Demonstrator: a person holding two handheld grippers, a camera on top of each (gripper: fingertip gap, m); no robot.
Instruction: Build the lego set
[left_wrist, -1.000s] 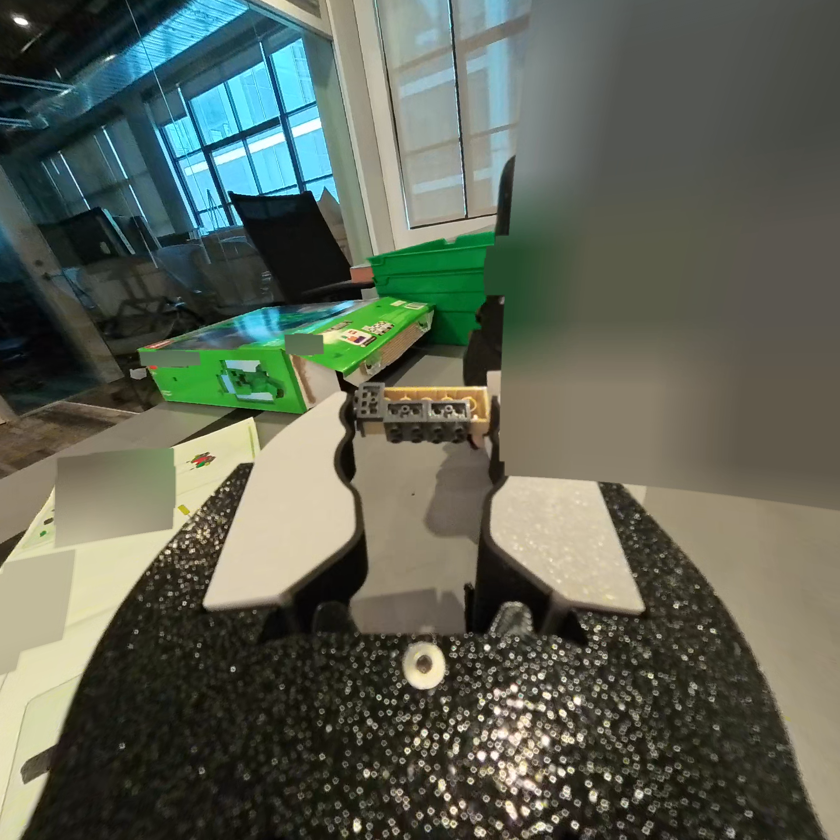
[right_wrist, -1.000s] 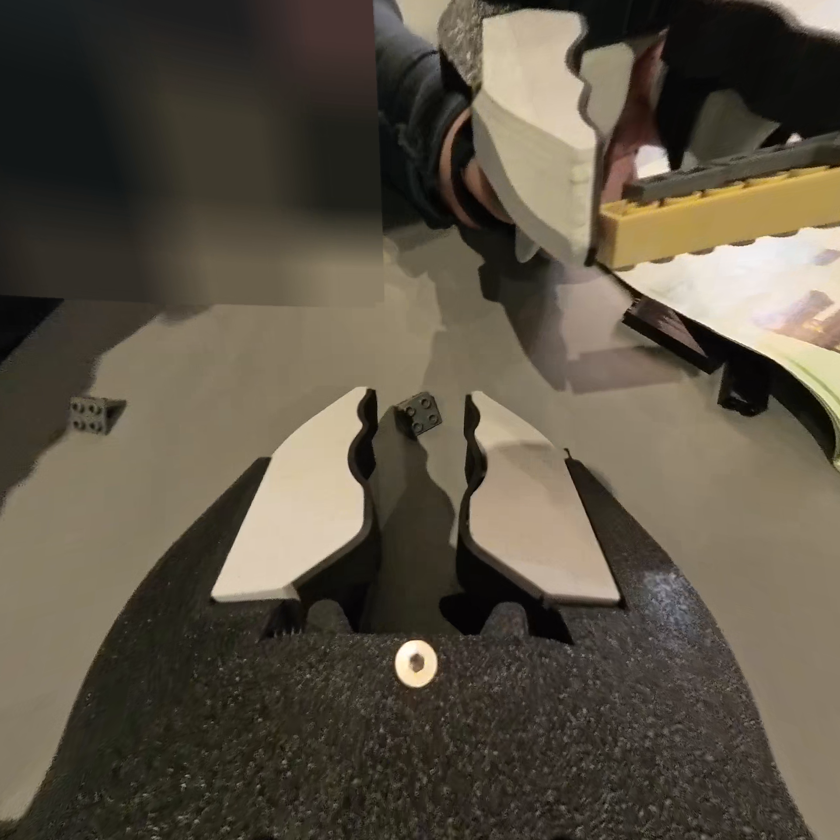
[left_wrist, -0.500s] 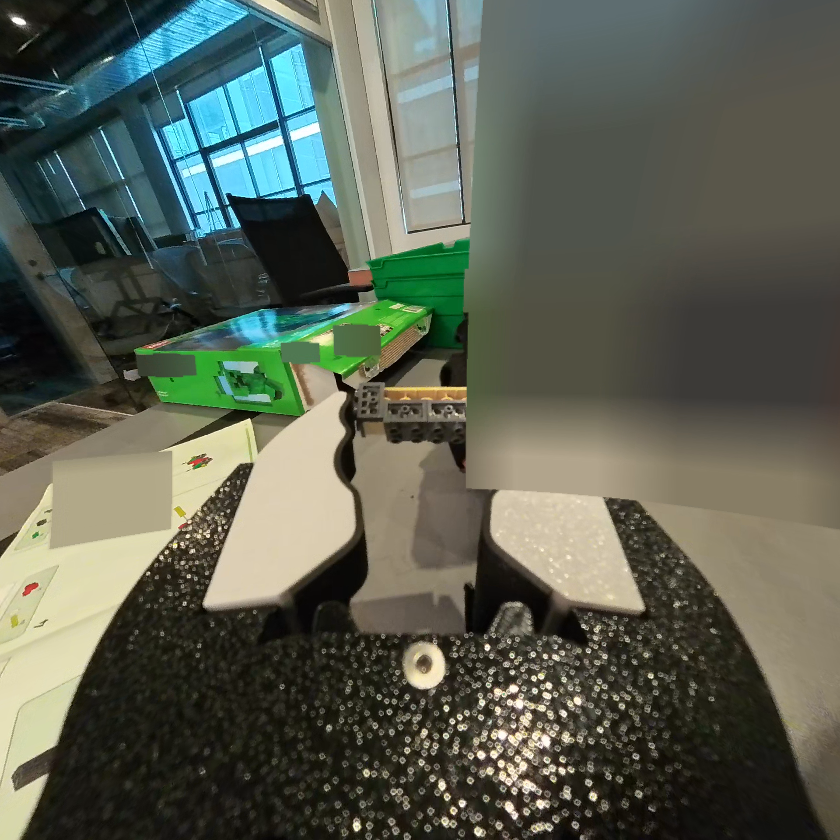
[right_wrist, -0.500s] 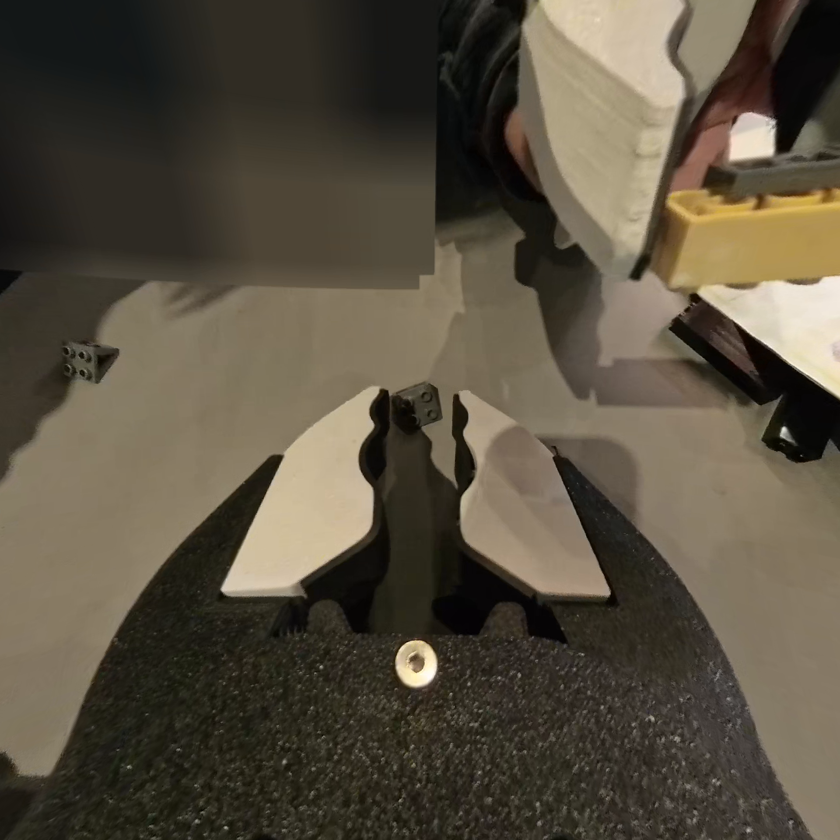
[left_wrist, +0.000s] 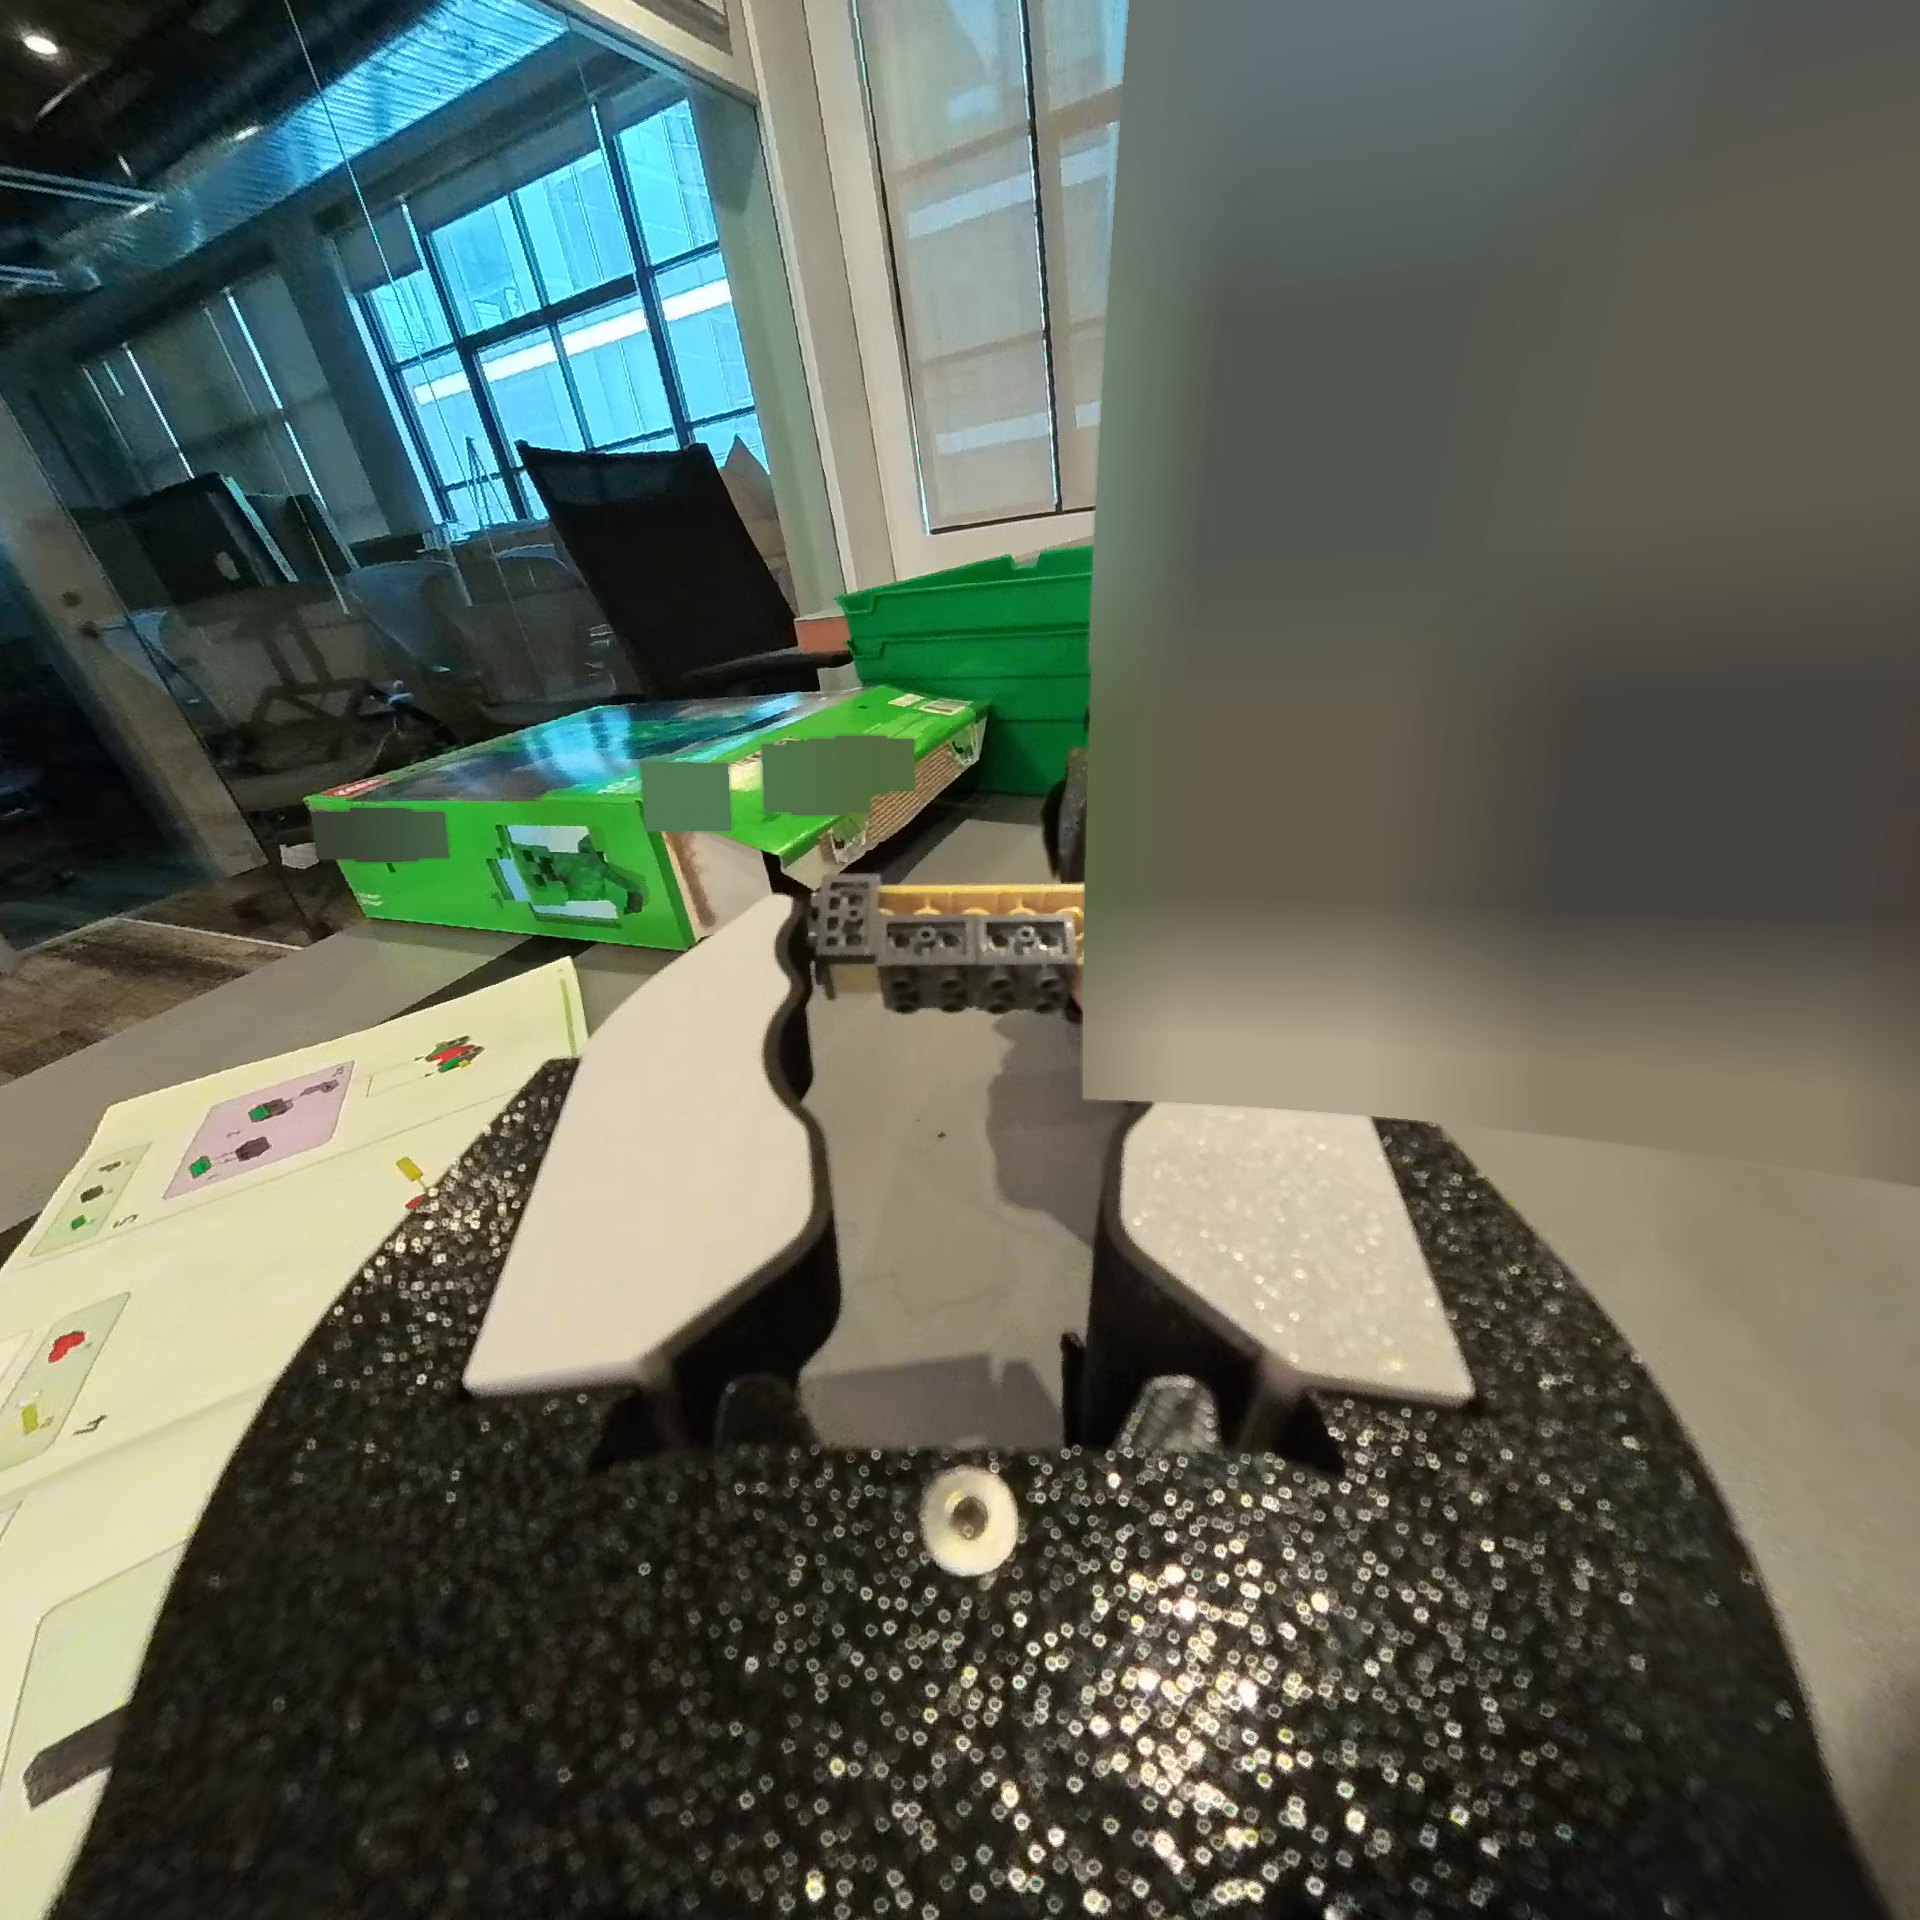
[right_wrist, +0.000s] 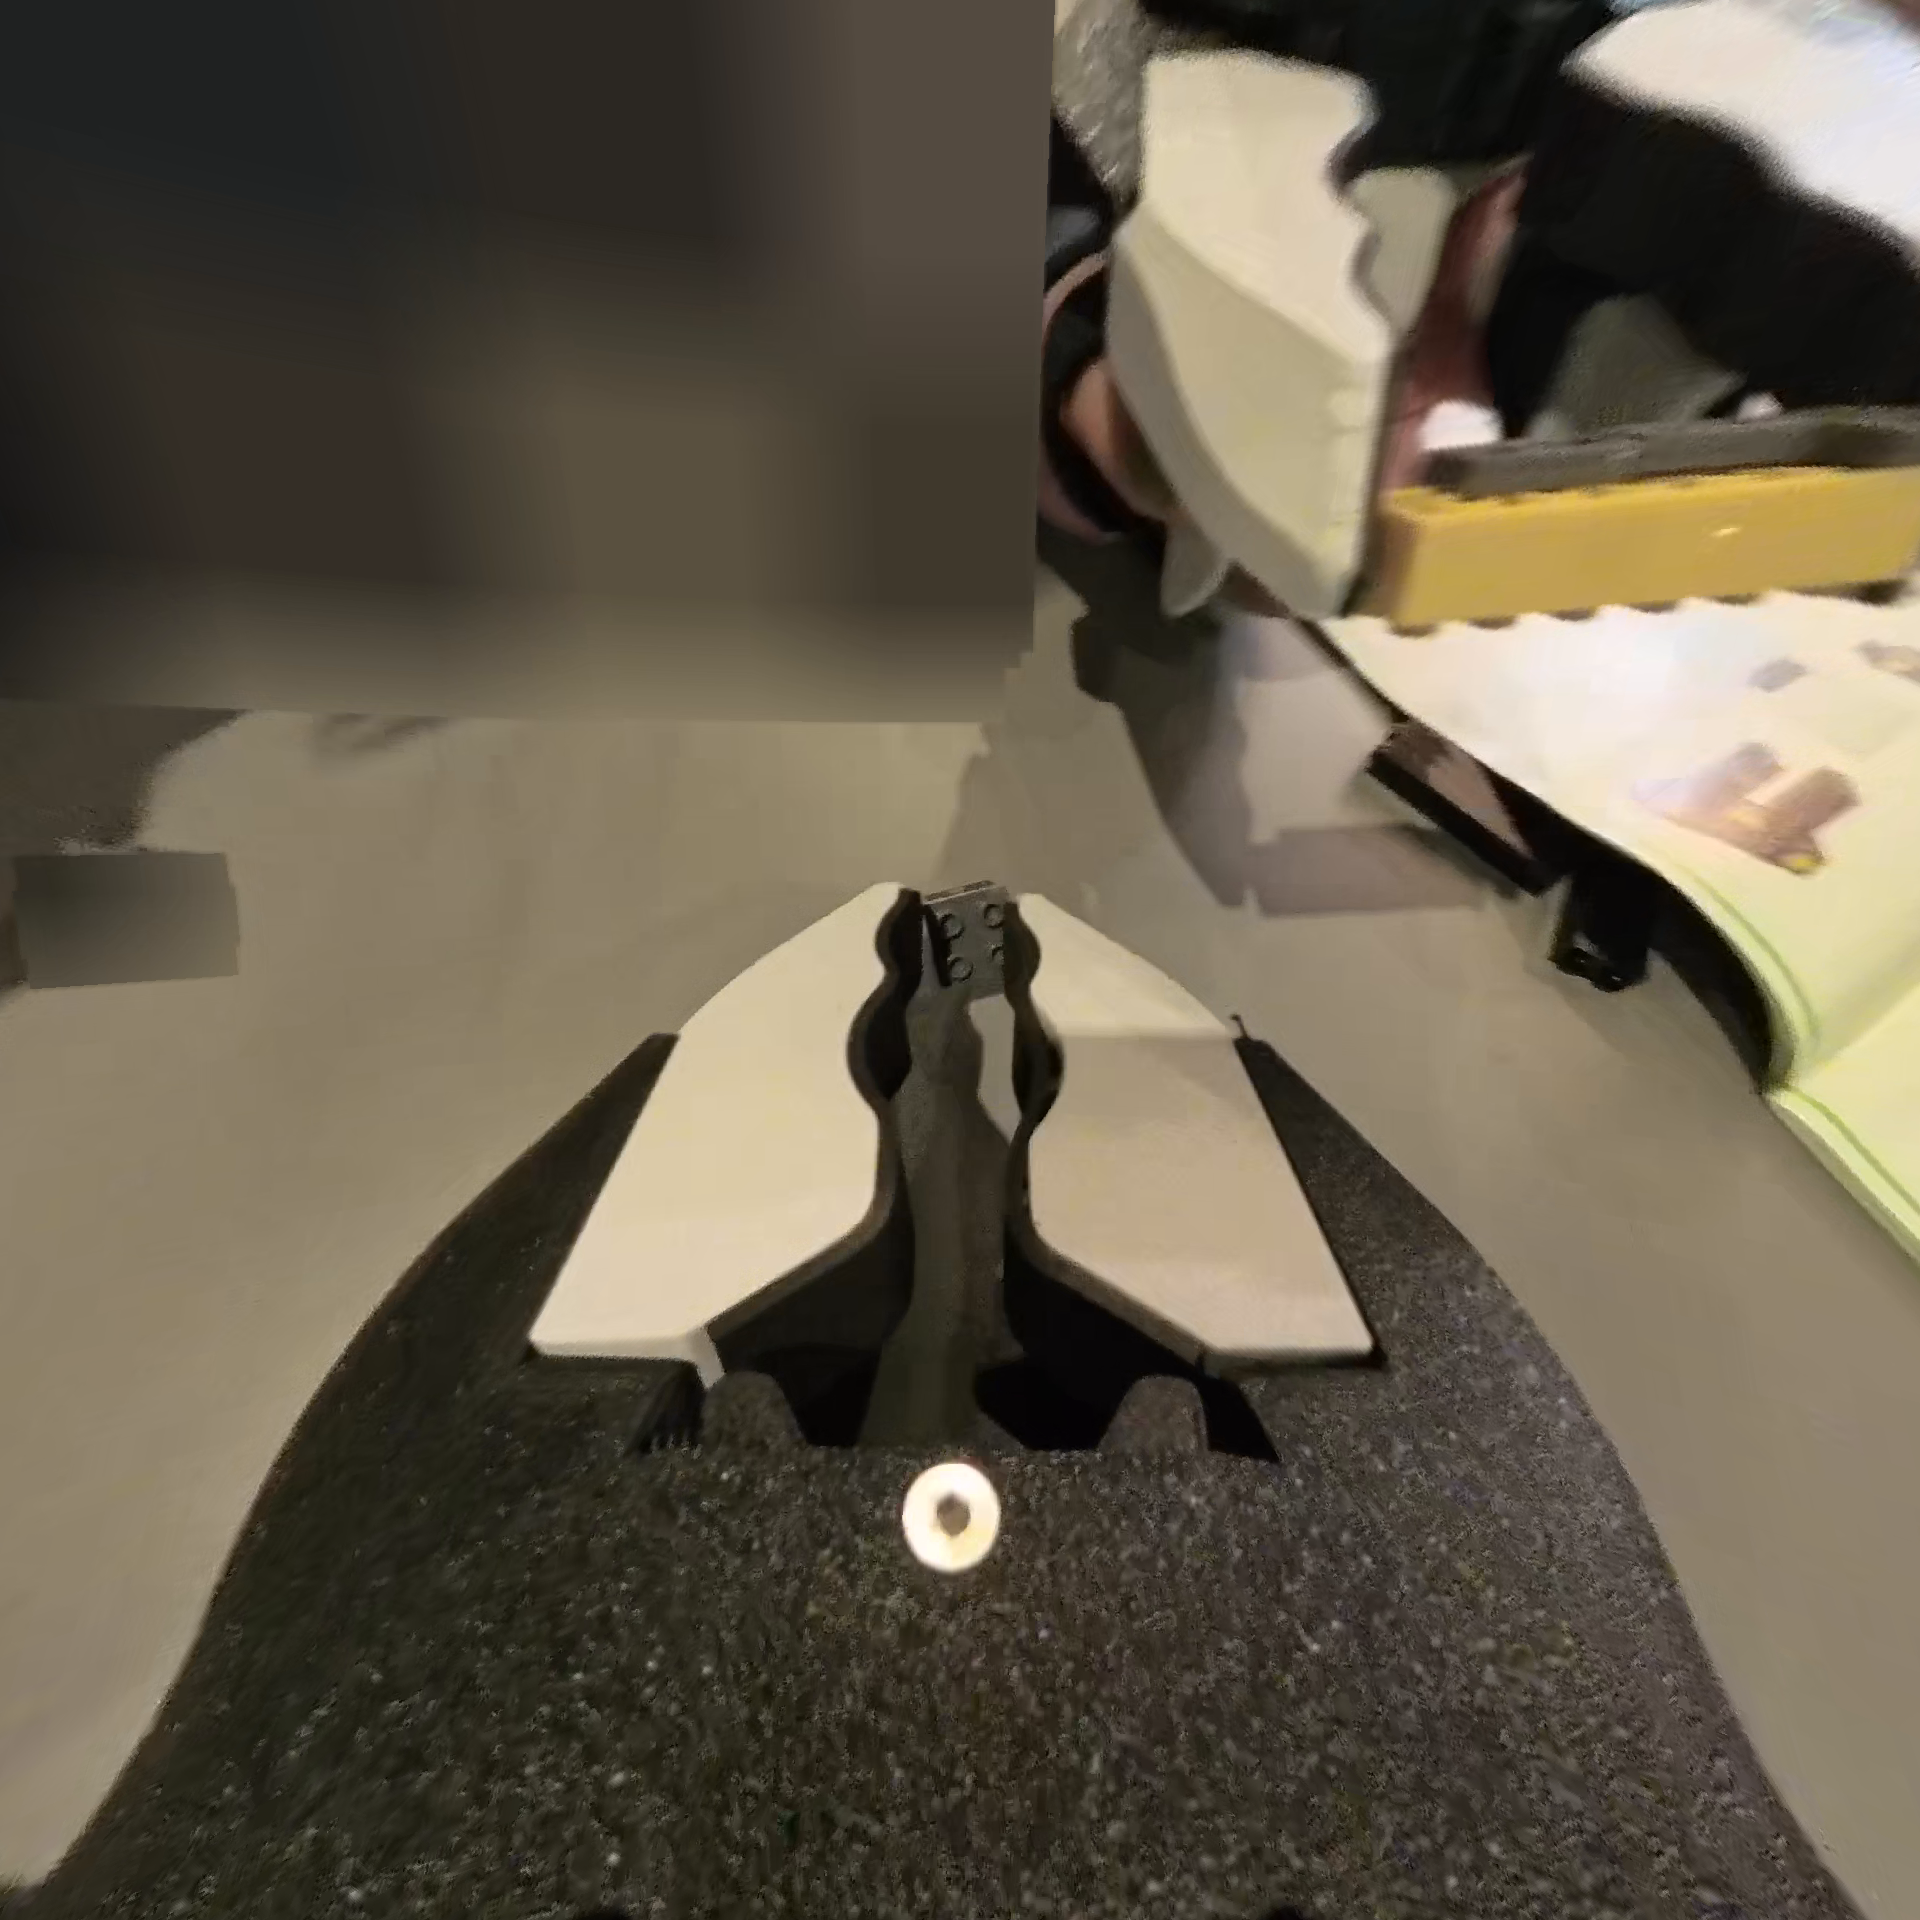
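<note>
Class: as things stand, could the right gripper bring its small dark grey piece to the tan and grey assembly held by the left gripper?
Probably yes. The right gripper is shut on the small dark grey piece, and open space seems to separate it from the assembly, held above the table.

The left tongs (left_wrist: 940, 951) had matt, smooth pale-grey fingers (left_wrist: 665, 1164) set in a rough black body (left_wrist: 935, 1662) speckled with glitter, with a bright metal screw (left_wrist: 968, 1536) in it. The assembly (left_wrist: 951, 940) at their tips was hard plastic, tan and dark grey, studded. Left of the assembly lay a glossy green cardboard box (left_wrist: 582, 821) and a paper booklet (left_wrist: 208, 1195). The tabletop (left_wrist: 1662, 1299) looked smooth and faintly glossy. The right tongs (right_wrist: 971, 951) clasped a matt dark plastic brick (right_wrist: 971, 940).
</note>
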